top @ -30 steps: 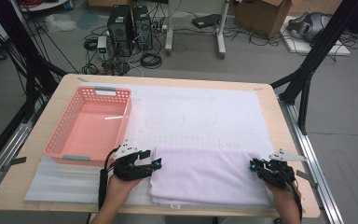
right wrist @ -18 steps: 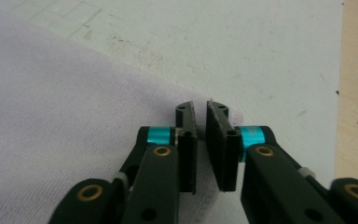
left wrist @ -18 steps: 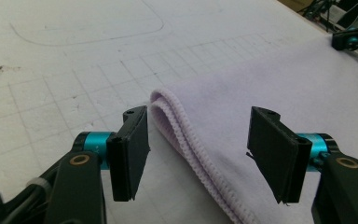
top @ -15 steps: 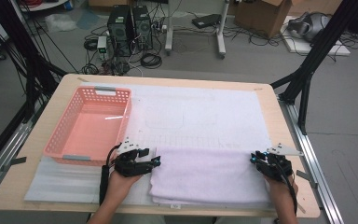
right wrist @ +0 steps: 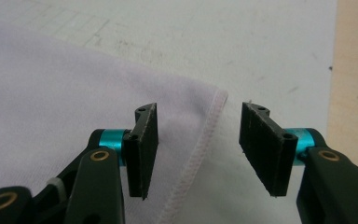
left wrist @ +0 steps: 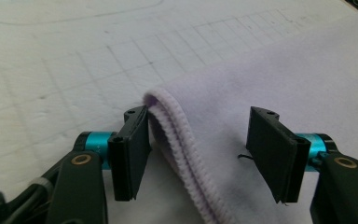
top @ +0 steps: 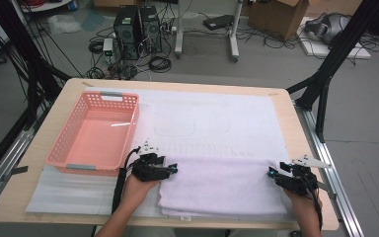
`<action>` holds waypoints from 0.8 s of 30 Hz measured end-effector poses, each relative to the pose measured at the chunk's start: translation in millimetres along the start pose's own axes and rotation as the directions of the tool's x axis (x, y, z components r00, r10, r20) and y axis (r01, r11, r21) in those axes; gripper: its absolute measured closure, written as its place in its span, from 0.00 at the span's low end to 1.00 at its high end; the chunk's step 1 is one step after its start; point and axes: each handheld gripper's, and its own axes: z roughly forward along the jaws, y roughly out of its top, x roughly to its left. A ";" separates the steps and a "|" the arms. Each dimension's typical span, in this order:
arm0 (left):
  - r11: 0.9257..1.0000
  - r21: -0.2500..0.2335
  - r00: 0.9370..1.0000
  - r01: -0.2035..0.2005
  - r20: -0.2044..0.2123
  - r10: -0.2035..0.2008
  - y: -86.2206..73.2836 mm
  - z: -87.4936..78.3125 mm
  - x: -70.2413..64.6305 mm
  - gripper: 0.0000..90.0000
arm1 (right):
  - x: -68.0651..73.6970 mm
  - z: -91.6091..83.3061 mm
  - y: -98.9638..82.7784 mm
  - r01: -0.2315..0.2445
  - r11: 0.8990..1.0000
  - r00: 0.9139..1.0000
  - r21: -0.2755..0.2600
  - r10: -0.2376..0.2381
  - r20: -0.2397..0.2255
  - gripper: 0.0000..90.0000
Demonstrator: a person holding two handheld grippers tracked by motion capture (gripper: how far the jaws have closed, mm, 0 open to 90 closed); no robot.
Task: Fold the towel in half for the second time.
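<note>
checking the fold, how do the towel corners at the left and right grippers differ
At the left gripper, the towel corner shows stacked folded layers with a rounded edge; at the right gripper, the corner lies flat as one stitched hem. Both sit between open jaws; the right jaws have just been opening.

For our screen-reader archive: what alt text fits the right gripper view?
The right gripper, jaws open, straddles the stitched edge of a folded lilac towel lying on a white mat. A strip of wooden table shows at the right.
</note>
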 end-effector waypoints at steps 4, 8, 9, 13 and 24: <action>0.998 0.018 0.998 -0.067 -0.004 0.067 0.4 2.1 -5.0 0.60 | -2.5 6.0 -2.9 -0.027 0.999 0.999 0.038 0.029 -0.040 0.52; 0.997 0.029 0.996 -0.078 0.045 0.077 0.3 3.0 -6.1 0.80 | -5.5 6.1 -3.9 -0.037 0.999 0.996 0.037 0.039 -0.077 0.62; 0.998 0.029 0.997 -0.054 0.055 0.053 0.4 3.4 -5.0 0.81 | -5.6 6.1 -3.7 -0.038 0.998 0.995 0.040 0.041 -0.090 0.69; 1.000 0.017 0.999 -0.007 0.044 0.006 1.8 2.7 -2.9 0.85 | -4.9 6.1 -0.1 -0.053 0.996 0.987 0.066 0.062 -0.151 0.90; 0.994 -0.094 0.998 0.047 -0.045 -0.052 43.2 0.2 11.1 0.86 | -4.8 12.5 24.3 -0.042 0.998 0.995 -0.051 0.037 -0.090 0.92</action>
